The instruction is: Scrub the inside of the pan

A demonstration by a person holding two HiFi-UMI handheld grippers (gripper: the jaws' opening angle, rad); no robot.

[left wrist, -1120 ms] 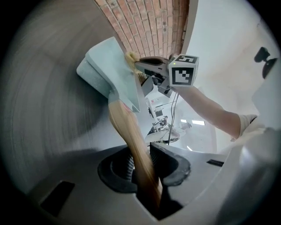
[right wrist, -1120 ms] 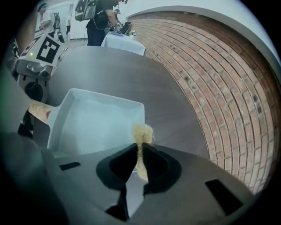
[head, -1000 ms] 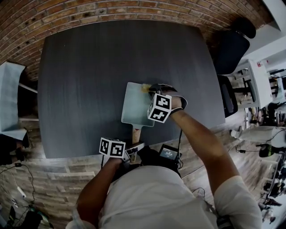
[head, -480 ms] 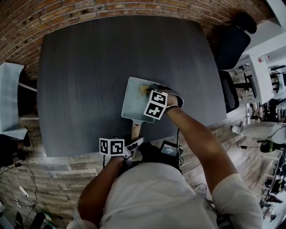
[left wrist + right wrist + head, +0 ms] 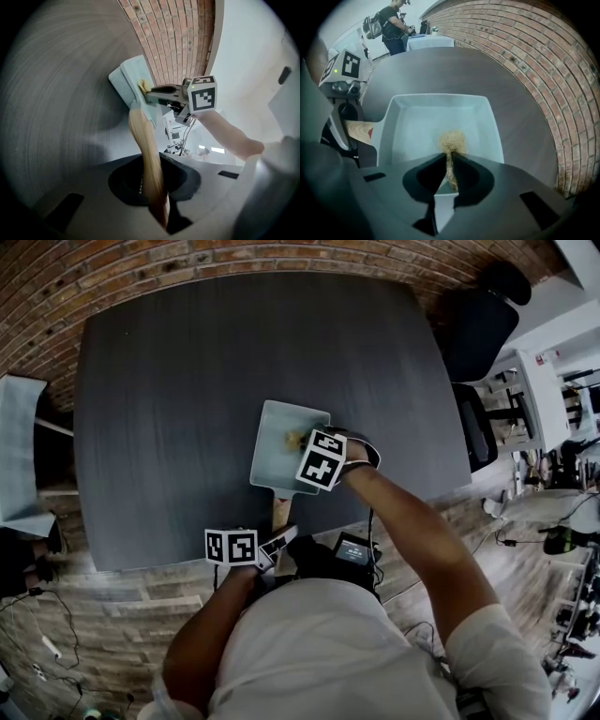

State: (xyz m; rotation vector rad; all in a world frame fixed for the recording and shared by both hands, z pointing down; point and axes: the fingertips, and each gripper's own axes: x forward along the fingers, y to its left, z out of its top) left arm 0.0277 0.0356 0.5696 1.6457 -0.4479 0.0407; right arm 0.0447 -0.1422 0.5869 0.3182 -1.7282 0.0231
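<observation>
The pale blue square pan lies flat on the dark table, with its wooden handle running from the pan's near edge toward the person. The left gripper sits at the free end of that handle, on the side of the pan nearest the person's body. Its jaws have just been closing and now clamp the handle, which runs straight out between them in the left gripper view. The right gripper points steeply down over the pan's right half. Its jaws are pressed together on a small tuft of tan, fibrous scrubber. The tuft's frayed end spreads out on the pan's floor, roughly midway between the side walls and nearer the rim on the right gripper's side than the opposite rim. The rest of the pan's inside looks bare and smooth. Beyond the pan's far rim the table stretches to a brick wall. Farther off past the pan's handle side, a person stands by another table.
</observation>
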